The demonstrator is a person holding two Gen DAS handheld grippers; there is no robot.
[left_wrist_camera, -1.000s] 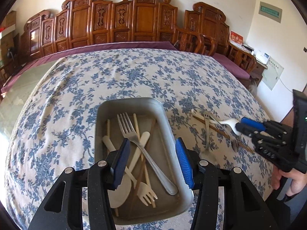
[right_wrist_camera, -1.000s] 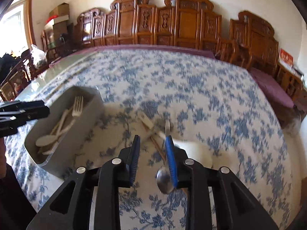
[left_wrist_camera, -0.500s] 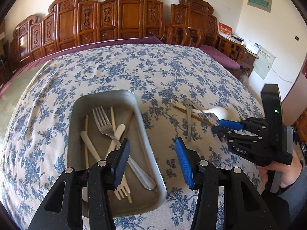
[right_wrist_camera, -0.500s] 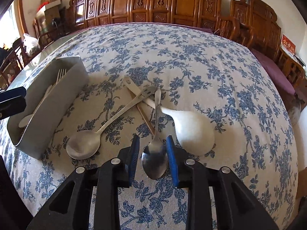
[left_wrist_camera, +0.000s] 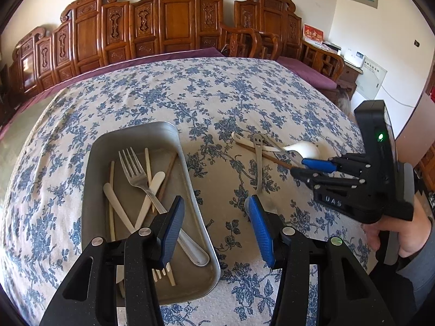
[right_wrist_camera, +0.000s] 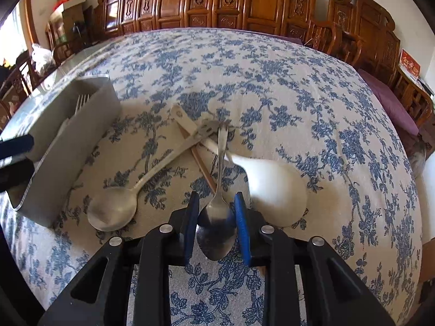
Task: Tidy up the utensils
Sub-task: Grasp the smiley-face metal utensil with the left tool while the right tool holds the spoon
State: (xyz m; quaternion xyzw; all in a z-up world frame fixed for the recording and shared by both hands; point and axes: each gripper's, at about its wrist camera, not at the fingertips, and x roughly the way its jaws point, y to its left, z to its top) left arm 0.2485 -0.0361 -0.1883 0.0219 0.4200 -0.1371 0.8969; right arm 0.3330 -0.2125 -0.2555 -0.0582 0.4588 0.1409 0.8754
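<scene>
A grey metal tray (left_wrist_camera: pixel 190 174) (right_wrist_camera: pixel 68 141) holds a metal fork (left_wrist_camera: pixel 136 171), wooden cutlery and chopsticks. To its right on the cloth lie a big metal spoon (right_wrist_camera: pixel 114 209), a white ladle (right_wrist_camera: pixel 274 190) (left_wrist_camera: pixel 307 149), a brown chopstick (right_wrist_camera: pixel 204 168) and a small metal spoon (right_wrist_camera: pixel 217 228). My right gripper (right_wrist_camera: pixel 216 203) (left_wrist_camera: pixel 301 167) has its blue pads on either side of the small spoon's bowl, touching it. My left gripper (left_wrist_camera: pixel 214 217) is open and empty above the tray's right rim.
The table wears a blue floral cloth (left_wrist_camera: pixel 190 87). Carved wooden chairs (left_wrist_camera: pixel 174 24) line the far side. A purple cushioned bench (right_wrist_camera: pixel 391 103) stands at the right.
My right gripper has come down over the small metal spoon and its pads now flank the bowl. My left gripper has shifted right, from over the tray to its right rim.
</scene>
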